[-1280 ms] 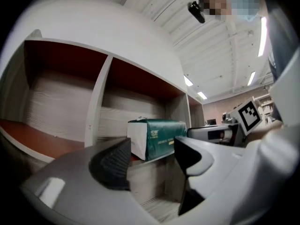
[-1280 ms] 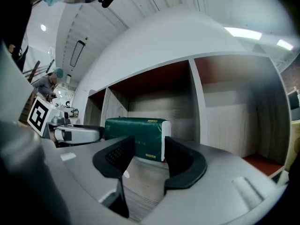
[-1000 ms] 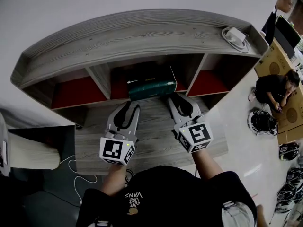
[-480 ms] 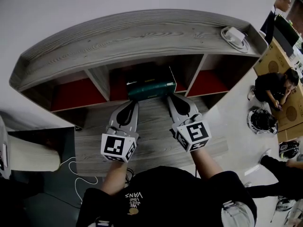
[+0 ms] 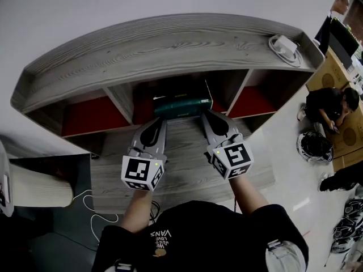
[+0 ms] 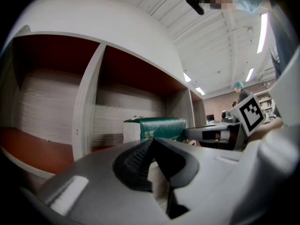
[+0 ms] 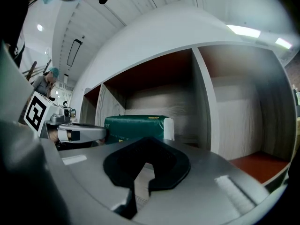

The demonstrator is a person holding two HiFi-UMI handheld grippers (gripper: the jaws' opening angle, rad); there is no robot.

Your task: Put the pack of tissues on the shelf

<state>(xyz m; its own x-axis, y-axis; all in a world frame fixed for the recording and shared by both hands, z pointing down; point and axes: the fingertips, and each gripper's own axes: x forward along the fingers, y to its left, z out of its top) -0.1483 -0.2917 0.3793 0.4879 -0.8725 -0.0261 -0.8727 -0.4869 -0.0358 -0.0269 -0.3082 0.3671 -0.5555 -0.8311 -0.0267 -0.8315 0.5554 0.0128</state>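
The green pack of tissues [image 5: 182,105] lies in the middle compartment of the grey wooden shelf [image 5: 170,44], at its front edge. It also shows in the left gripper view as the green pack [image 6: 157,128] and in the right gripper view as the pack [image 7: 136,127]. My left gripper [image 5: 160,123] points at the pack's left end, shut and empty, just short of it. My right gripper [image 5: 205,118] sits by the pack's right end, also shut with nothing held. Whether either tip touches the pack cannot be told.
Red-backed compartments [image 5: 91,113] flank the middle one. A white charger with cable [image 5: 285,47] rests on the shelf top at right. People sit among helmets [image 5: 313,146] and boxes on the floor at right. A dark box [image 5: 51,169] stands at left.
Both grippers' jaws went from open to shut. Both have edged forward toward the shelf and closer to the pack's ends; the pack stays in the middle compartment.
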